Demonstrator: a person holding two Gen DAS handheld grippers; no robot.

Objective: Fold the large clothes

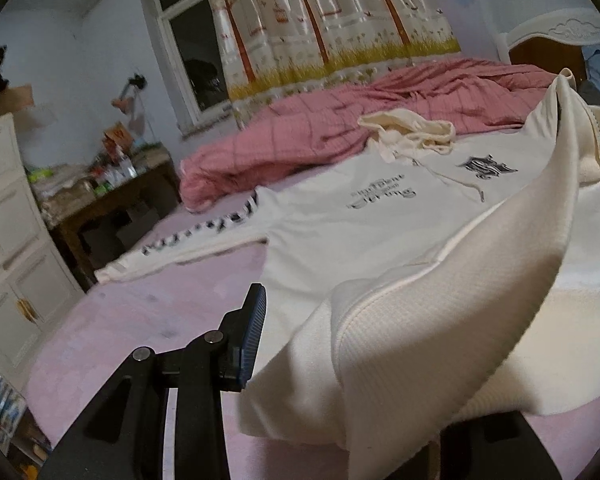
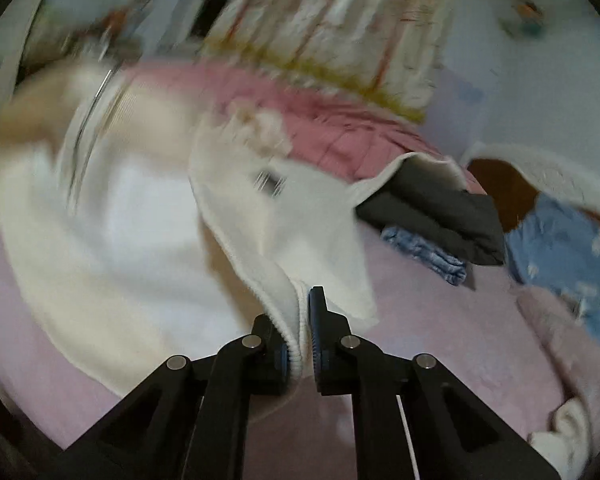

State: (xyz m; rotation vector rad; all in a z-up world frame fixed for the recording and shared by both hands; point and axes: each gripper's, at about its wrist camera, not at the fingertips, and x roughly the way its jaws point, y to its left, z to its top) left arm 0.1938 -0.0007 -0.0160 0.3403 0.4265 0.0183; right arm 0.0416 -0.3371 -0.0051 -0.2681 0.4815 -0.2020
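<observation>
My right gripper [image 2: 300, 320] pinches the ribbed hem of the cream hoodie [image 2: 112, 216], the cloth squeezed between both pads. My left gripper [image 1: 300, 344] shows only one blue-padded finger [image 1: 252, 340]; the other is buried under a raised fold of the hoodie [image 1: 380, 216], so I cannot tell whether those jaws grip it or merely sit spread around it.

The hoodie lies chest-up on the pink sheet [image 1: 148, 320], its printed front toward me, hood [image 1: 412, 128] at the far end, one lettered sleeve [image 1: 188, 240] stretched out to the left. The hem corners are lifted off the sheet at my jaws.

Left of the hoodie the sheet is bare out to the bed's edge, where a white cabinet [image 1: 8, 240] and a cluttered wooden table [image 1: 108, 192] stand. Beyond the hoodie a rumpled red quilt [image 1: 340, 120] runs along the bed. Right of the hoodie lie a dark garment [image 2: 440, 208], blue jeans [image 2: 428, 252] and a blue patterned pillow [image 2: 572, 256].
</observation>
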